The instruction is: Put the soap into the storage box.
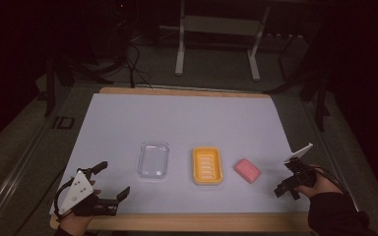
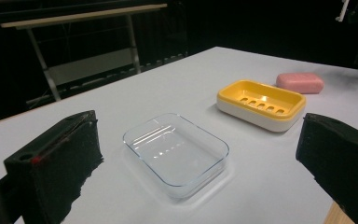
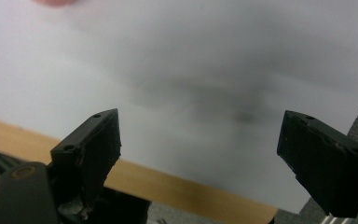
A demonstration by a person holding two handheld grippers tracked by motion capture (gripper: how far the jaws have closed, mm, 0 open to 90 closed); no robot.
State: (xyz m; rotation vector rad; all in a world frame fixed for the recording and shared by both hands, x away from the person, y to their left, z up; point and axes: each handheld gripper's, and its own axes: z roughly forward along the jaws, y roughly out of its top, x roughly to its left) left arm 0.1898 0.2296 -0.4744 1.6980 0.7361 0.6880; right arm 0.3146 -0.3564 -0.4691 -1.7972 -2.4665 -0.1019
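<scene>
Soap-dish set on a white-covered table, both grippers empty and spread wide.

High view: one pink soap bar (image 1: 247, 170) lies at 3 o'clock of one yellow drain tray (image 1: 207, 165), just beside it; one clear dish (image 1: 153, 161) sits at the tray's 9 o'clock. The left gripper (image 1: 111, 178) and the right gripper (image 1: 286, 188) hold nothing.
Left gripper view: jaws wide, the dish ahead.
Right gripper view: jaws wide over the bare table (image 3: 205, 70). The bar is probably light, firm and slippery; grip its long sides.

White sheet (image 1: 187, 118) on wooden table (image 1: 177, 91) (metal frame (image 1: 216, 29) behind)
</scene>
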